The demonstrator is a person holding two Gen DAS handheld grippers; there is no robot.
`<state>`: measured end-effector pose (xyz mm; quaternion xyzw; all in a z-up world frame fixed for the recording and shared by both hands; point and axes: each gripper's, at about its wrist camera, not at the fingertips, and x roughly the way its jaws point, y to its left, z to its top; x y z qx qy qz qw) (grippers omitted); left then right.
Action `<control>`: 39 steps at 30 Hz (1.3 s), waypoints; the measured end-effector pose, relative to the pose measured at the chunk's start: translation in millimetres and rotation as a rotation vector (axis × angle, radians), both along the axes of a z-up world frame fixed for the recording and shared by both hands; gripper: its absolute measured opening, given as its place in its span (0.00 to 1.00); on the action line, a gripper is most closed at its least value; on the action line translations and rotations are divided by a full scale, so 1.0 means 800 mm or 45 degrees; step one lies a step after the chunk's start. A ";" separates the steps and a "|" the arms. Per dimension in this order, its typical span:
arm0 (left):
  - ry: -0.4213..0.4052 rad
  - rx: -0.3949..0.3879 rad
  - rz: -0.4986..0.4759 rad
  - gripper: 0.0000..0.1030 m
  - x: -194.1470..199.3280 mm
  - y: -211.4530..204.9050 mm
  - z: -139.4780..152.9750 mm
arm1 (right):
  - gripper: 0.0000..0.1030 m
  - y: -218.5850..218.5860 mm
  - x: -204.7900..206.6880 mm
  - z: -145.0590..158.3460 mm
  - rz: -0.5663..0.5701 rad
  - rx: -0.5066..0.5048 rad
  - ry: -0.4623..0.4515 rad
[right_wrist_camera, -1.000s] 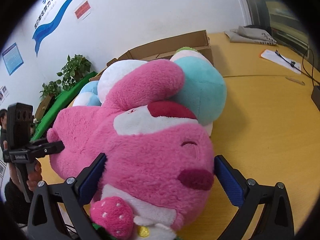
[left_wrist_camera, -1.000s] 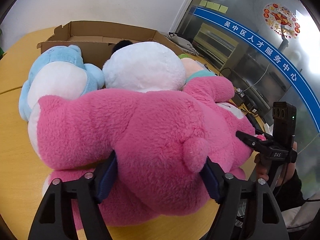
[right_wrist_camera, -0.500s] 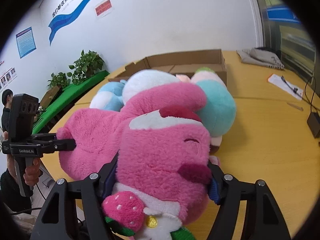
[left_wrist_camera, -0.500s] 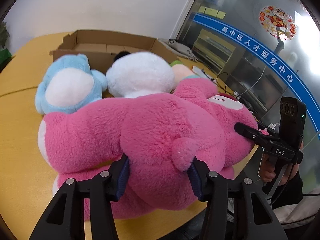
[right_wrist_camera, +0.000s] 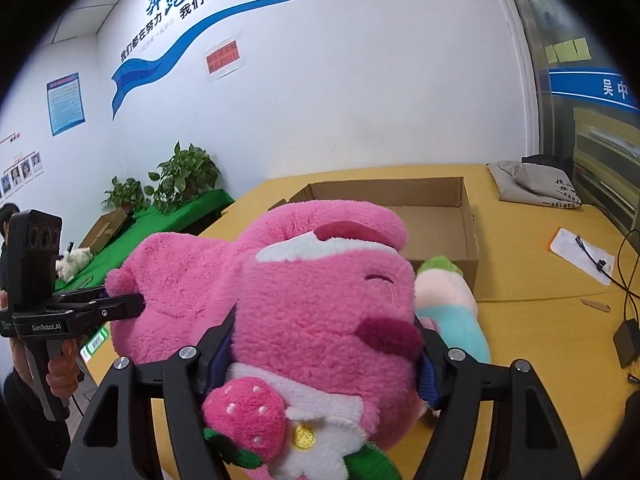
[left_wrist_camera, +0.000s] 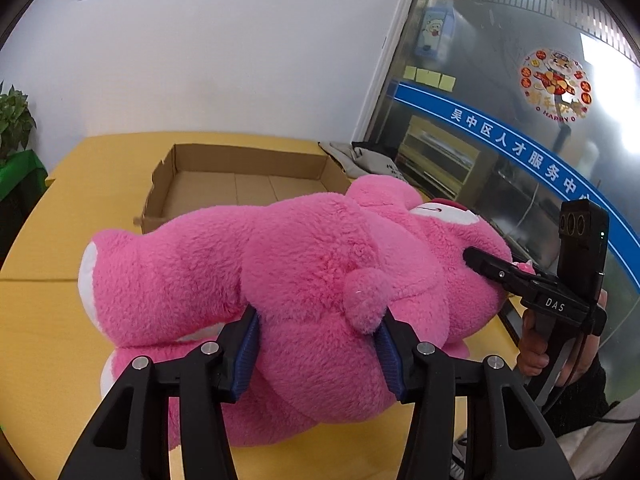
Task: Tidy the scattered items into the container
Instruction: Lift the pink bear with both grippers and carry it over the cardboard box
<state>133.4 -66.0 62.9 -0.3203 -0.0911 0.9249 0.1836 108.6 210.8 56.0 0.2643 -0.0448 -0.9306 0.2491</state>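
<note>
Your left gripper (left_wrist_camera: 316,344) pinches the pink bear (left_wrist_camera: 304,280) at its rump and your right gripper (right_wrist_camera: 324,344) clamps its head — the bear held between them above the yellow table (left_wrist_camera: 36,320), just in front of the open cardboard box (left_wrist_camera: 248,184).

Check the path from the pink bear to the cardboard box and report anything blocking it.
Nothing visible blocks it. The pink bear, clamped by the left gripper and right gripper, is held in front of the cardboard box, whose floor looks bare. A pastel plush lies against the box's near wall, below the bear.
</note>
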 end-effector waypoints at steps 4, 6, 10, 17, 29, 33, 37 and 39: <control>0.037 0.001 -0.009 0.54 -0.041 -0.010 0.028 | 0.69 -0.011 -0.029 0.022 -0.020 -0.006 0.035; 0.047 0.008 -0.021 0.54 -0.066 -0.014 0.045 | 0.69 -0.012 -0.051 0.035 -0.038 -0.020 0.047; 0.093 -0.036 -0.038 0.54 -0.138 -0.012 0.088 | 0.69 -0.018 -0.106 0.064 -0.088 -0.031 0.087; 0.111 0.049 -0.036 0.54 -0.277 -0.031 0.118 | 0.69 -0.033 -0.231 0.097 -0.159 -0.041 0.213; -0.194 0.087 -0.036 0.54 -0.530 -0.031 -0.006 | 0.69 -0.035 -0.465 -0.016 -0.303 -0.050 -0.048; -0.457 0.010 -0.026 0.49 -0.599 -0.010 -0.109 | 0.69 -0.027 -0.519 -0.085 -0.407 0.004 -0.219; -0.442 -0.037 -0.004 0.63 -0.599 0.004 -0.124 | 0.77 -0.007 -0.544 -0.139 -0.508 0.053 -0.425; -0.427 -0.081 0.005 0.66 -0.592 0.007 -0.115 | 0.79 -0.002 -0.541 -0.135 -0.495 0.068 -0.430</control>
